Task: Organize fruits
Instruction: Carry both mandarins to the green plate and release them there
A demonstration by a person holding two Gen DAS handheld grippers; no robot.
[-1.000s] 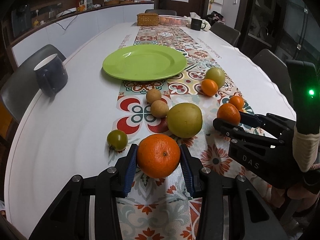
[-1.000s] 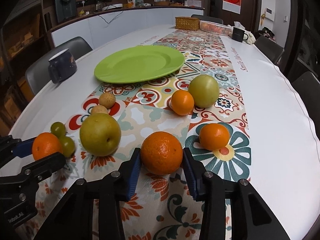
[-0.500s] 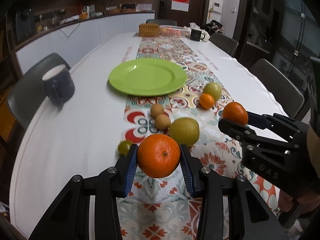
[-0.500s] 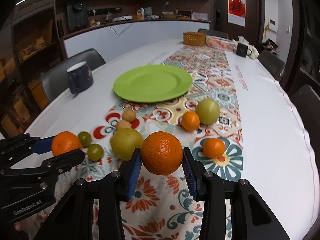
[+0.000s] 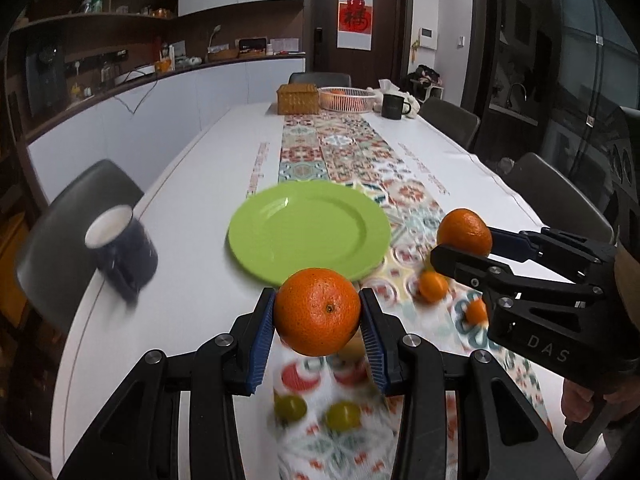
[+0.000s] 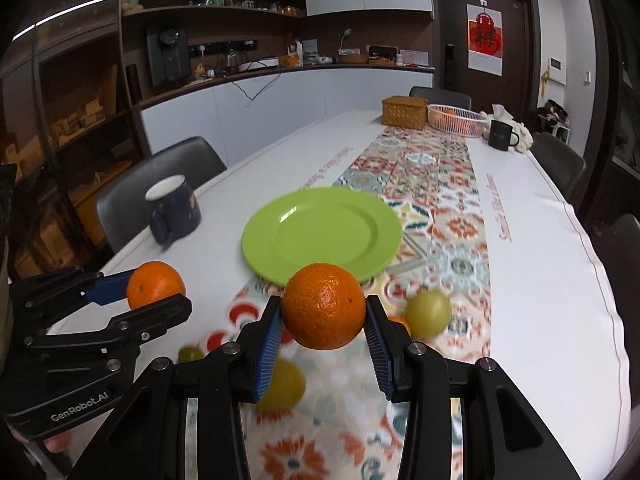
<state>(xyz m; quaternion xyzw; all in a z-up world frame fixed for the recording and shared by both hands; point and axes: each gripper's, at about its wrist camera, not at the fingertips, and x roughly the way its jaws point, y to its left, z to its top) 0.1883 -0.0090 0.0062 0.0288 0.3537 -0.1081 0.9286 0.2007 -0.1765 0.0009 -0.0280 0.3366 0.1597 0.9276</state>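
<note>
My left gripper is shut on a large orange and holds it in the air above the table runner, short of the green plate. My right gripper is shut on a second orange, also lifted, near the plate. Each gripper shows in the other's view with its orange: the right one, the left one. Below lie small green fruits, small oranges, a yellow-green apple and a pear.
A dark blue mug stands on the white table left of the plate. At the far end are a wicker box, a white basket and a black mug. Chairs line both sides.
Both grippers have risen higher off the table with their oranges and moved forward towards the green plate. The loose fruits now lie below and behind the held oranges.
</note>
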